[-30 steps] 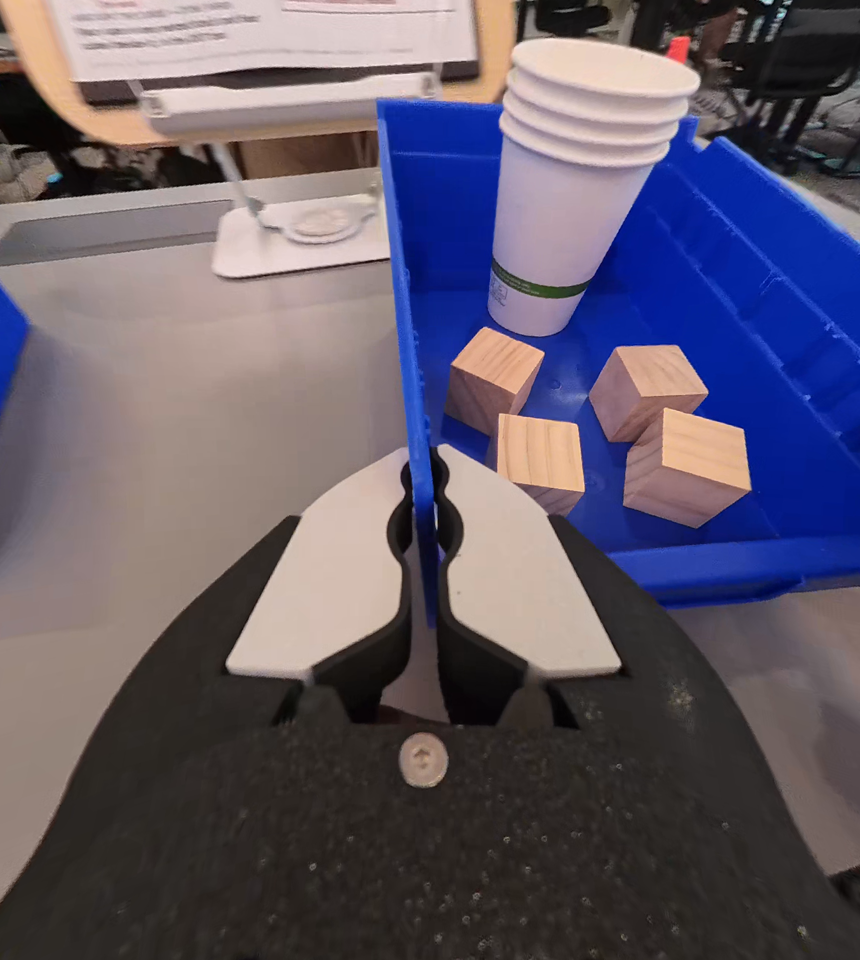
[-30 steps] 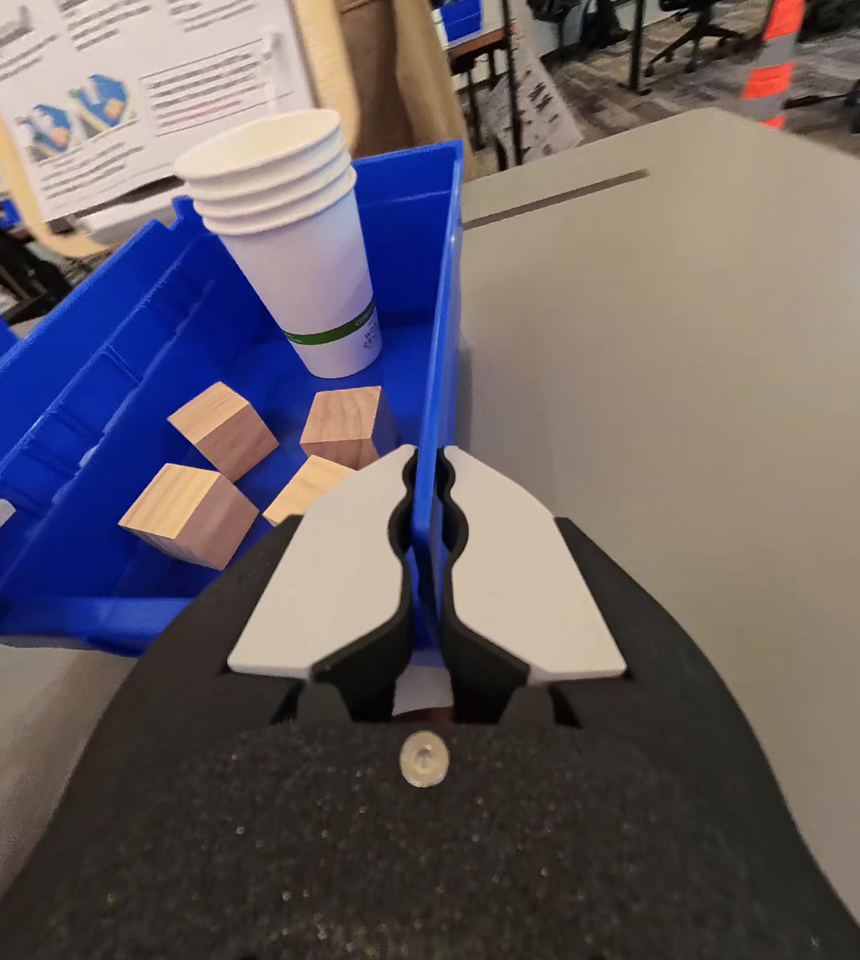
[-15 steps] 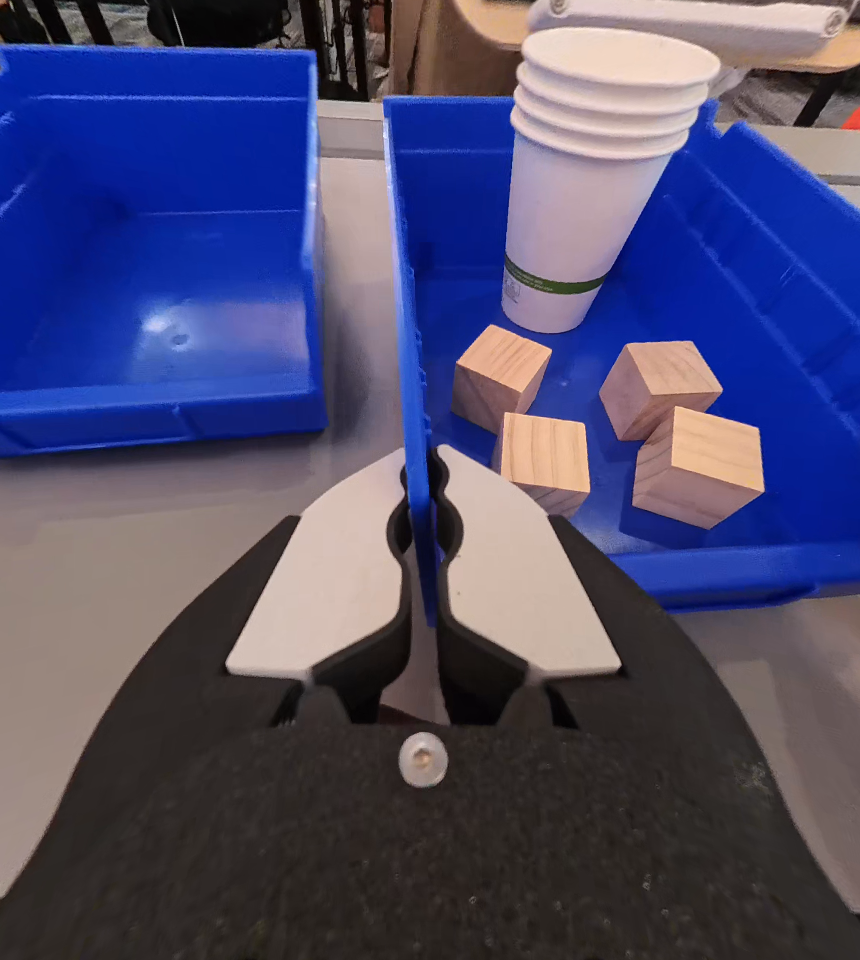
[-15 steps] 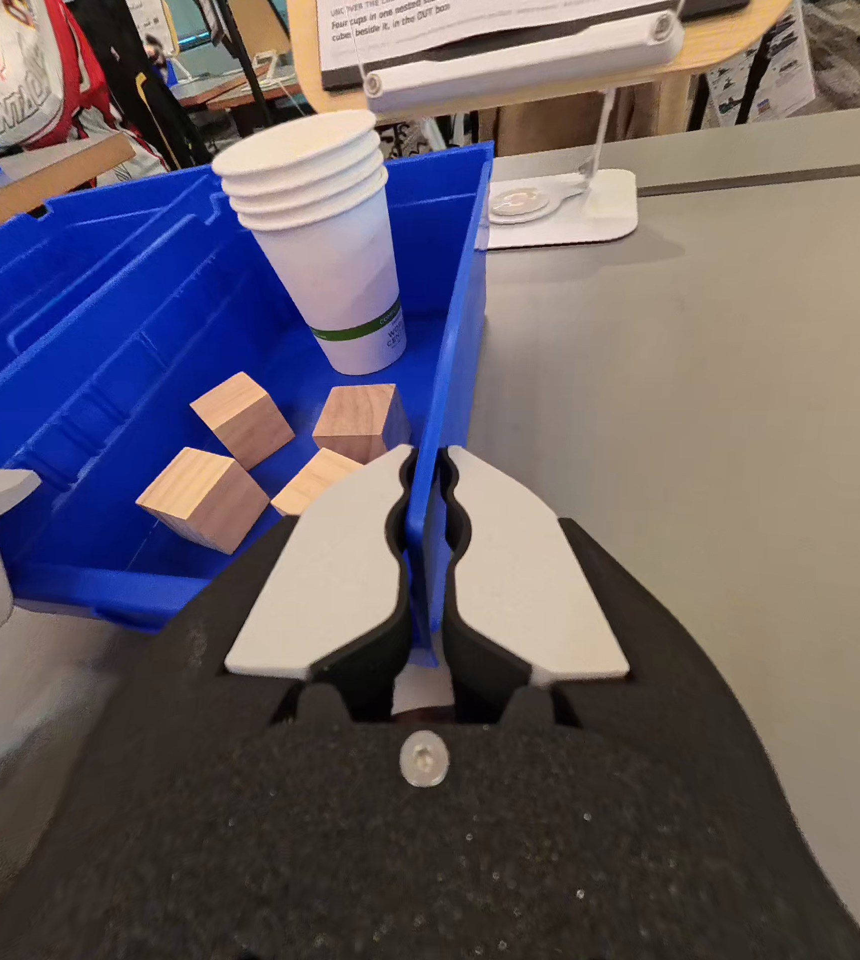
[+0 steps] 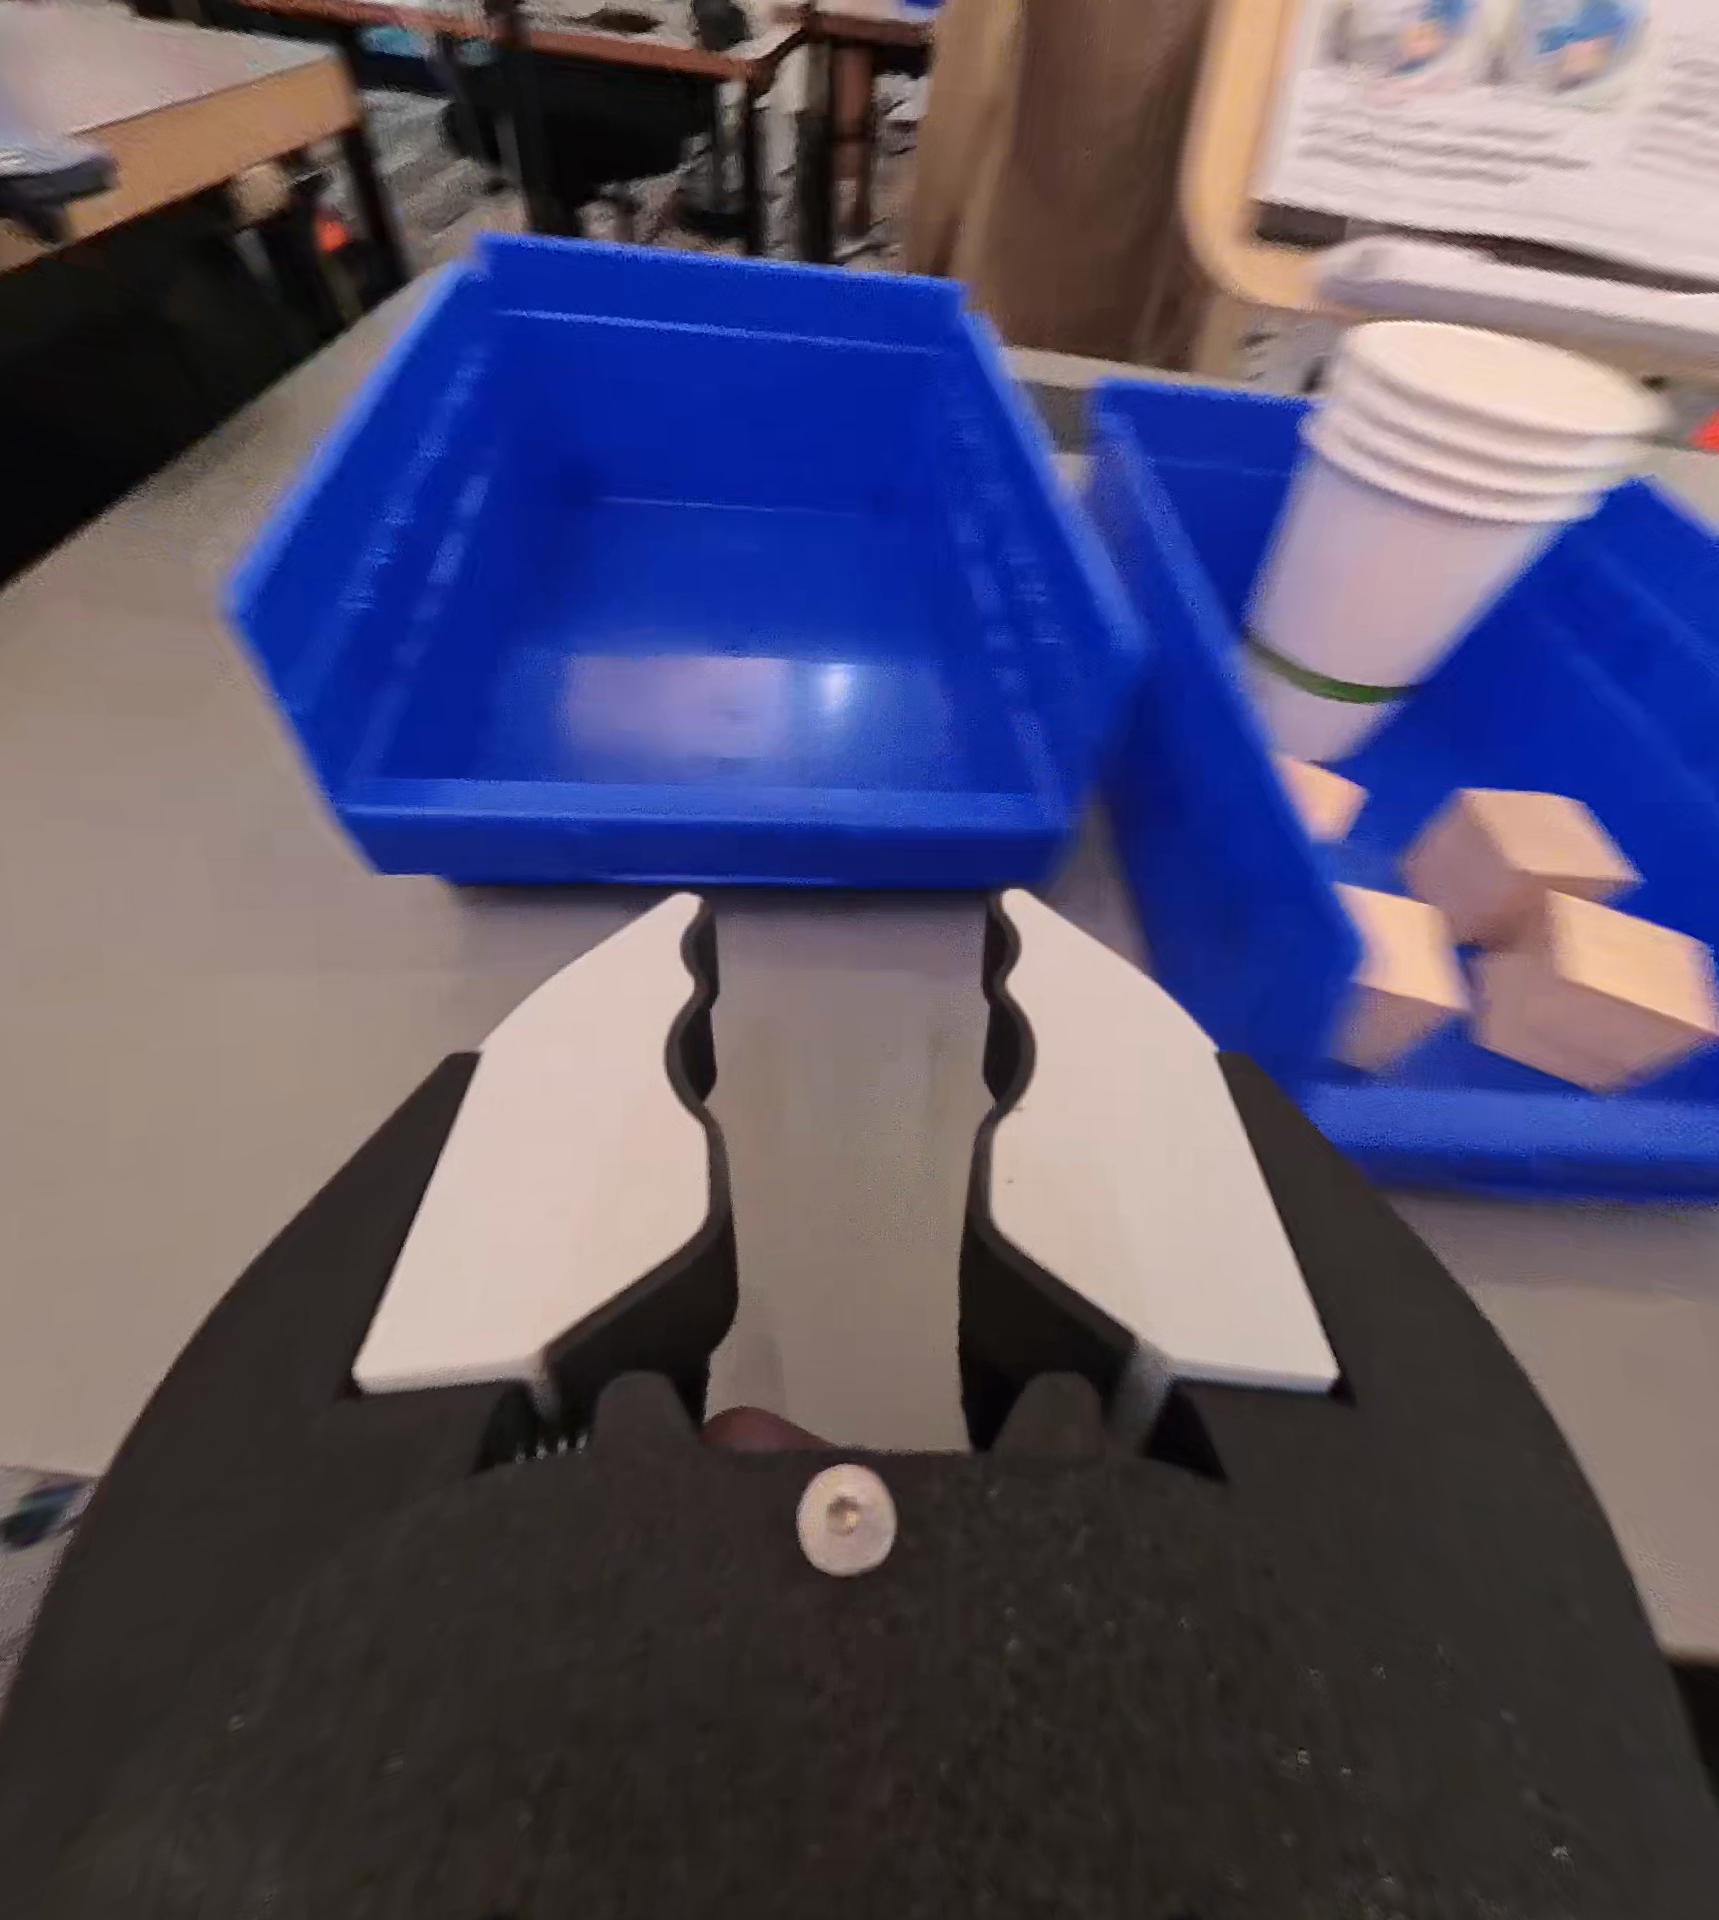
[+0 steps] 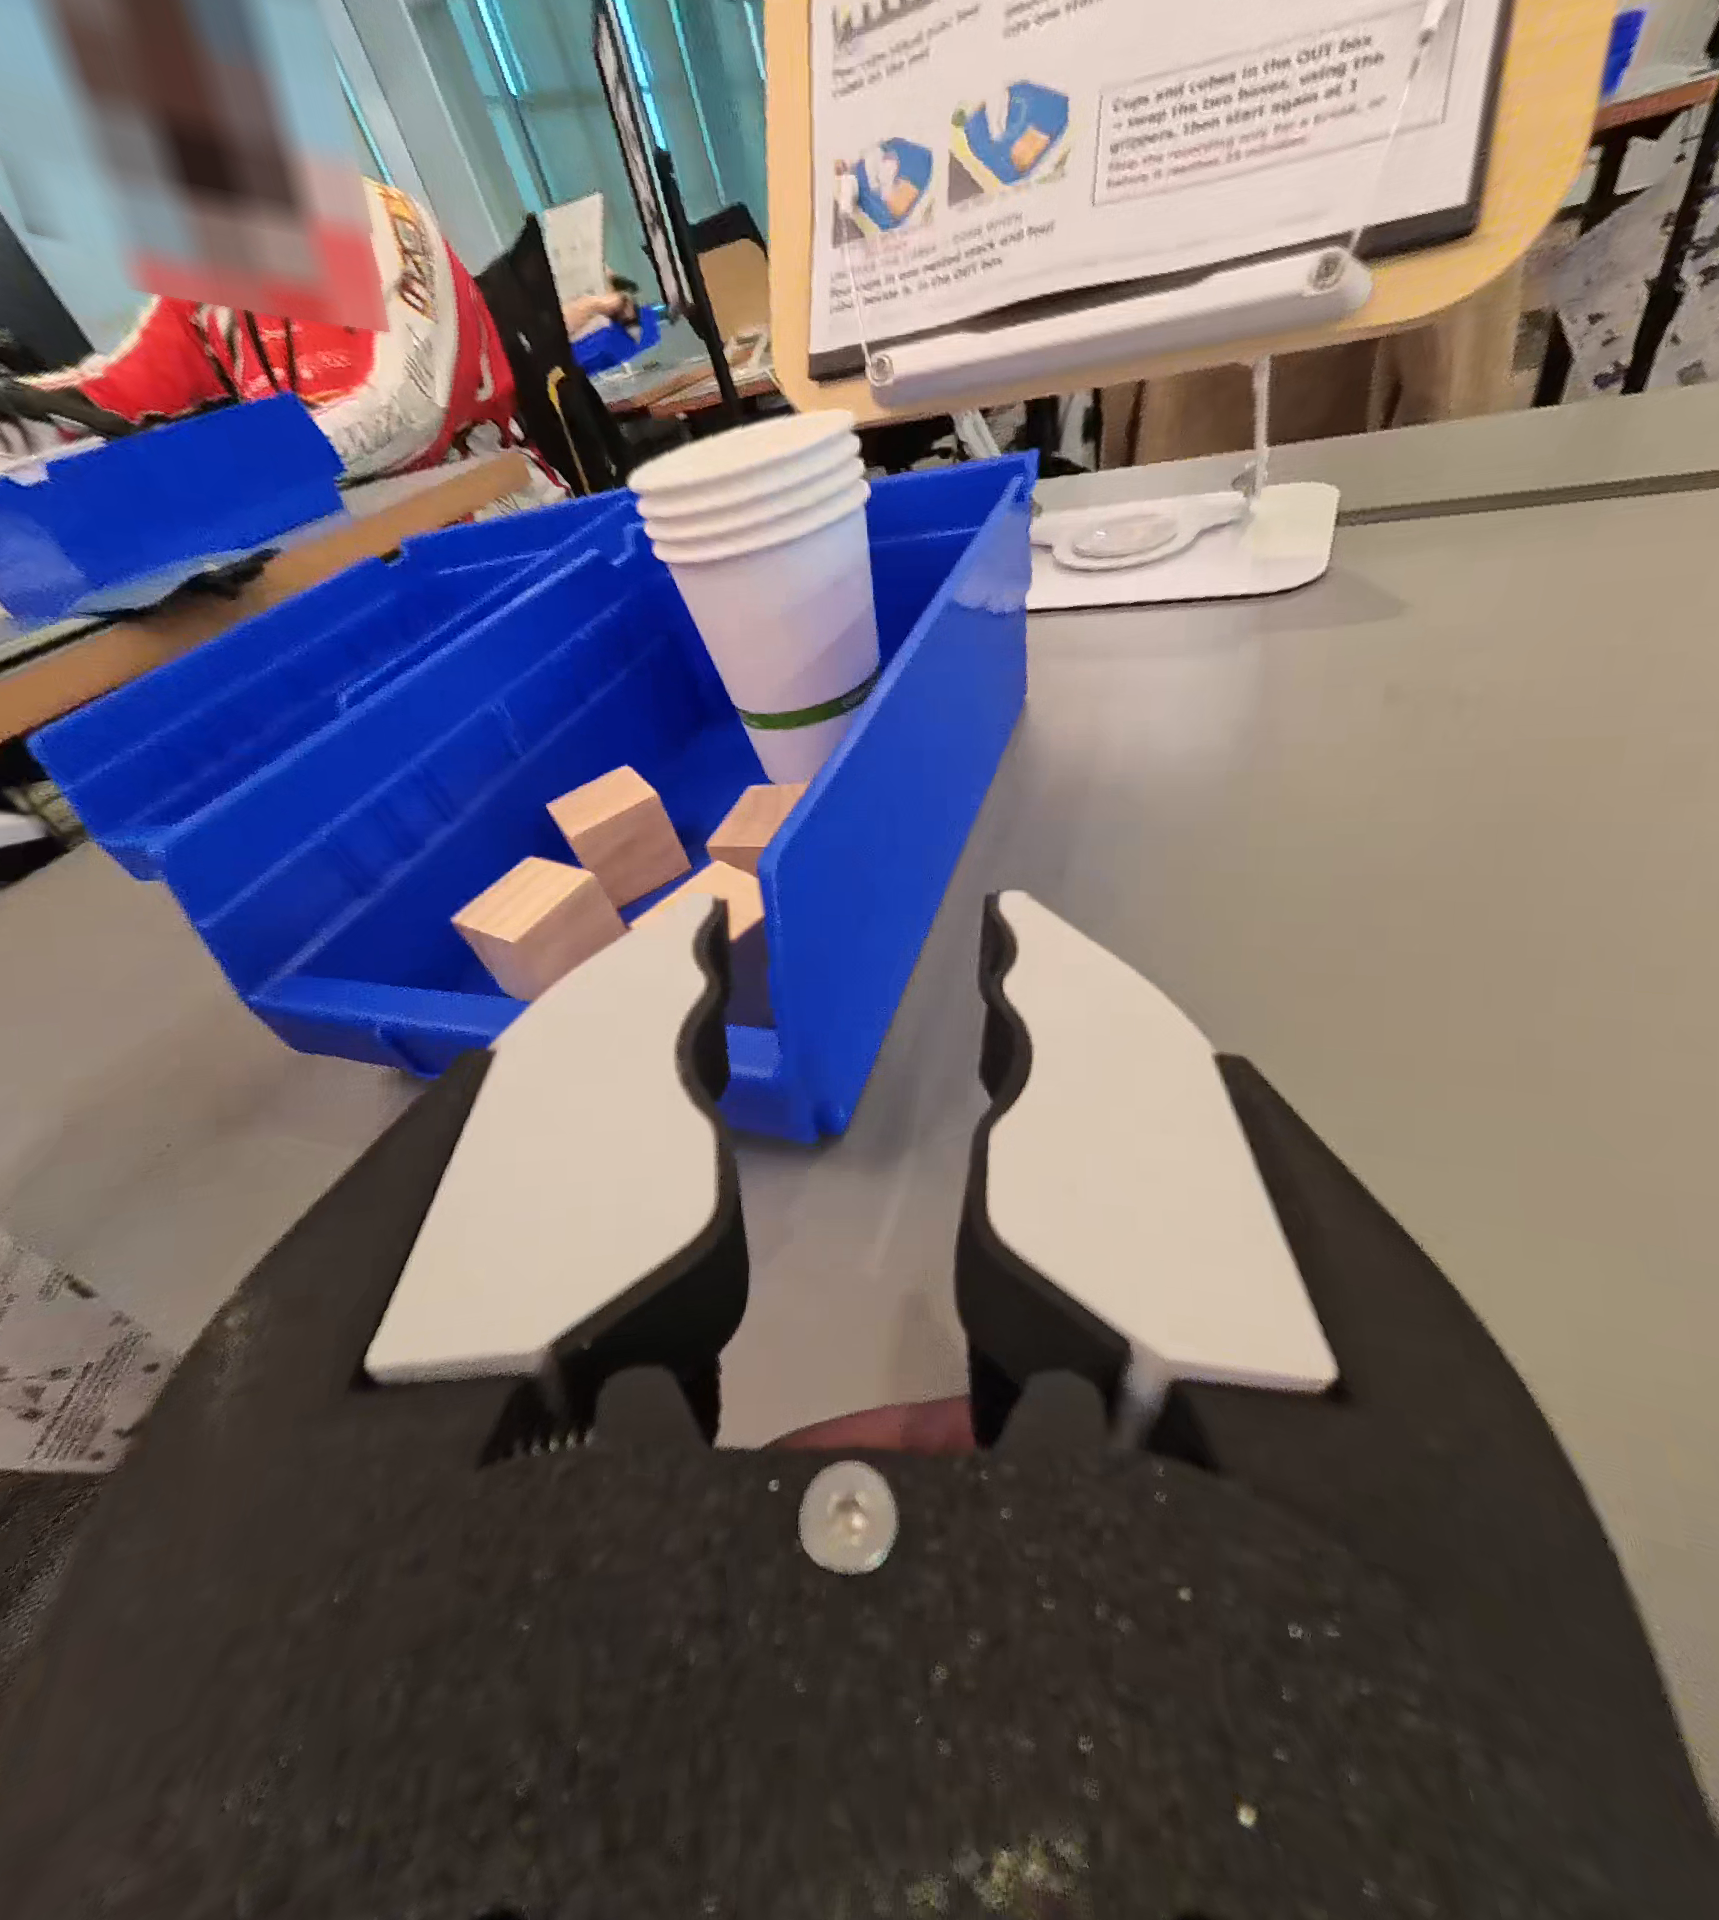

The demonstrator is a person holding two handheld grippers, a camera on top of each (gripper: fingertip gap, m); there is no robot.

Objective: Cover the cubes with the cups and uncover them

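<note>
Hovering over the grey table [image 5: 159, 1039], the left gripper [image 5: 844, 935] had its jaws spread wide with nothing between them, its tips just short of the front wall of an empty blue bin [image 5: 689, 665] in the upper middle of the left wrist view. The right gripper [image 6: 850, 925] in its own view was likewise parted and held nothing; the near corner of the second blue bin [image 6: 876, 883] showed between its fingers, though whether the left finger touched that wall could not be told. The task's things all sat in this second bin: a nested stack of white paper cups [image 6: 772, 582] stood upright at the far end, centre-top of the right wrist view and upper right of the left one, and the wooden cubes [image 6: 616, 831] lay clustered near the front wall, some touching each other. No cube was covered, so the work looked barely begun. The risk from here seemed to lie in the cups: a pinch on the stack's rim might lift several nested cups at once, or crush the thin paper wall if squeezed hard. The stack was tall and probably light, so a sideways brush could tip it onto the cubes. Because the cubes crowded together, a cup lowered over one might land on a neighbour's edge and sit tilted.
</note>
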